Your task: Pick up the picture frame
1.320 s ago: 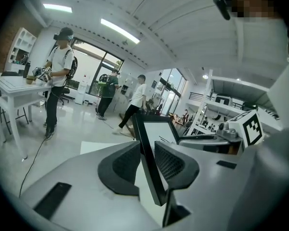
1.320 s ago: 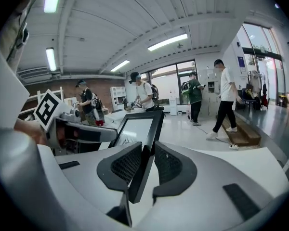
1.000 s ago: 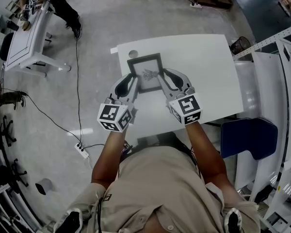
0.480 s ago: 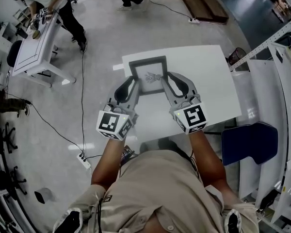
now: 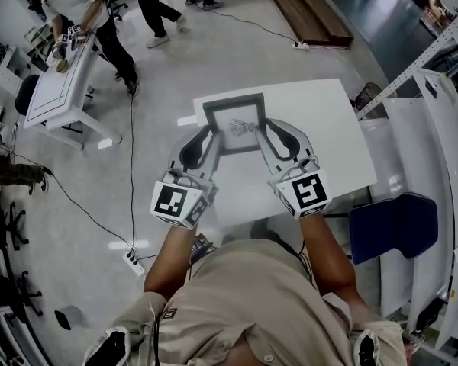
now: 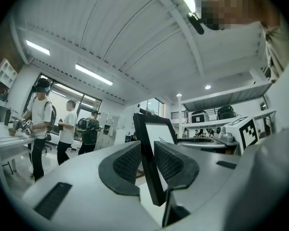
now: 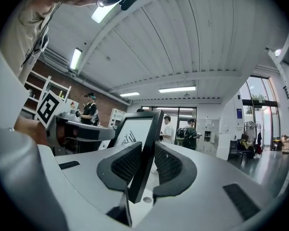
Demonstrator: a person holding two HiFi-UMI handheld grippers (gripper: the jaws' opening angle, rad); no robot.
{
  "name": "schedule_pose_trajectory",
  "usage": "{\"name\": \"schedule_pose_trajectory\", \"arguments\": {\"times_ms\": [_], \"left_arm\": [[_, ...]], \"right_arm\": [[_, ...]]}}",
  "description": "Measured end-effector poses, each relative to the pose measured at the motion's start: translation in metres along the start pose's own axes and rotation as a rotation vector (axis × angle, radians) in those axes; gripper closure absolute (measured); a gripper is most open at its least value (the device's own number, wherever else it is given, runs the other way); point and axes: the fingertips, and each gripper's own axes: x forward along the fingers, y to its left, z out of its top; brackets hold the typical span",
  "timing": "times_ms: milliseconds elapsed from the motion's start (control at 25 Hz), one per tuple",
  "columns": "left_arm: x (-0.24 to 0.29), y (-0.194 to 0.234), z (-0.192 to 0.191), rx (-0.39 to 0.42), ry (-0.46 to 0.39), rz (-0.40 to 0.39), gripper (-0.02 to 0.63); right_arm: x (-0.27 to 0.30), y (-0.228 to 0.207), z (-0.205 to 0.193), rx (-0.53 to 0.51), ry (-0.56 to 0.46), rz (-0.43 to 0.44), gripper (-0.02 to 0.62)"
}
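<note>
A dark-framed picture frame (image 5: 234, 123) with a white print of a plant sketch is held up off the white table (image 5: 328, 136). My left gripper (image 5: 207, 139) is shut on the frame's left edge, and my right gripper (image 5: 262, 135) is shut on its right edge. In the left gripper view the frame (image 6: 149, 148) stands edge-on between the jaws of the left gripper (image 6: 145, 163). The right gripper view shows the frame (image 7: 145, 148) clamped the same way in the right gripper (image 7: 145, 163), its print facing left.
A blue chair (image 5: 393, 223) stands at the table's right, beside white shelving (image 5: 435, 151). Another white table (image 5: 49, 82) with people around it stands far left. Cables and a power strip (image 5: 130, 261) lie on the floor at the left.
Both grippers stayed clamped on the frame's sides and lifted it off the table; the grippers tilted upward, so the gripper views now look at the ceiling and room.
</note>
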Motion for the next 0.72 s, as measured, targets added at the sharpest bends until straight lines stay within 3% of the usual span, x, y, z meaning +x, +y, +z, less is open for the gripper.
{"name": "schedule_pose_trajectory", "arguments": {"times_ms": [720], "left_arm": [[-0.007,-0.011,0.023,0.023,-0.033,-0.012,0.518]], "right_arm": [[-0.012,0.003,0.025,-0.010,-0.037,-0.011,0.505]]}}
